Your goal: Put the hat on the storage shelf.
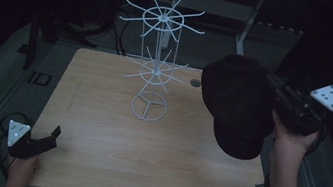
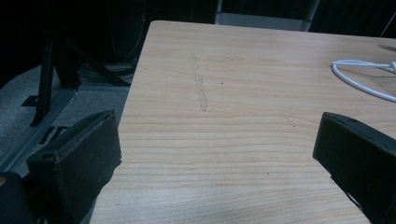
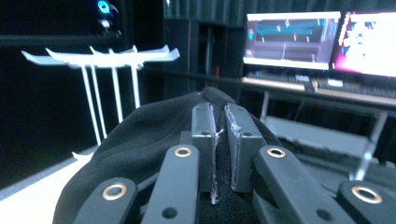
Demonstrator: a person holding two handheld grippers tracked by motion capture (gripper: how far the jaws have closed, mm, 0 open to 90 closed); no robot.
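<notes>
A black cap [image 1: 238, 105] hangs in the air over the table's right side, brim toward the front, held by my right gripper [image 1: 276, 93]. In the right gripper view the two jaws are pinched on the cap's black fabric [image 3: 140, 135], and my right gripper [image 3: 221, 116] points toward the top arms of the white wire rack [image 3: 100, 58]. The white wire rack [image 1: 157, 61] stands upright at the table's middle back, two tiers of spokes on a ring base. My left gripper [image 1: 54, 136] rests at the front left corner, jaws wide apart with nothing between them [image 2: 215, 154].
The wooden table [image 1: 110, 150] has a faint pencil line [image 2: 200, 91] on its left part and a small round hole [image 1: 195, 83] near the back right. Monitors [image 3: 322, 39] glow on a desk beyond. Dark stands and cables lie on the floor at left.
</notes>
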